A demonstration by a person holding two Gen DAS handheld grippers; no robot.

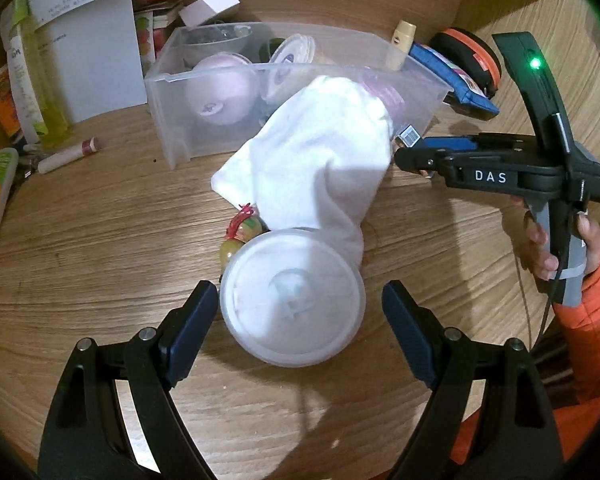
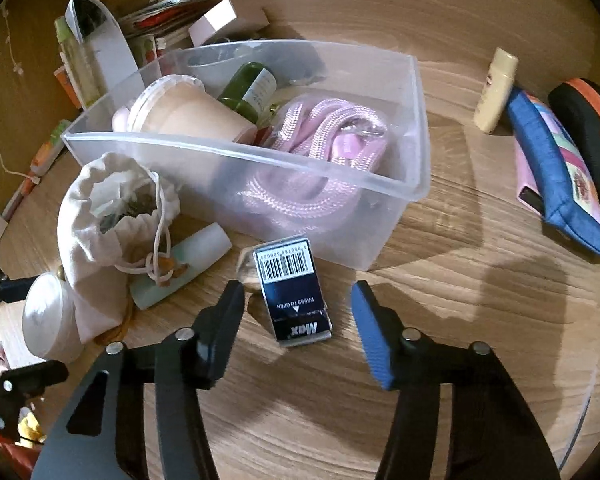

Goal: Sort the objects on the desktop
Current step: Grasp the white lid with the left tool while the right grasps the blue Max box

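Wide-open left tool (image 1: 296, 312) straddles white jar (image 1: 294, 298), ready to clamp; right tool (image 2: 298, 312), equally wide, brackets staple box (image 2: 294, 292), bin (image 2: 380, 184) at twelve o'clock.

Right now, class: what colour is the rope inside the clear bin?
Pale pink rope, clearest in the right wrist view.

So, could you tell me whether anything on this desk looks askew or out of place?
Yes: the white drawstring cloth pouch slumps against the clear plastic bin with its mouth gaping open, draped over a pale green tube. The pink braided rope is already inside the bin. Nothing looks spilled or broken.
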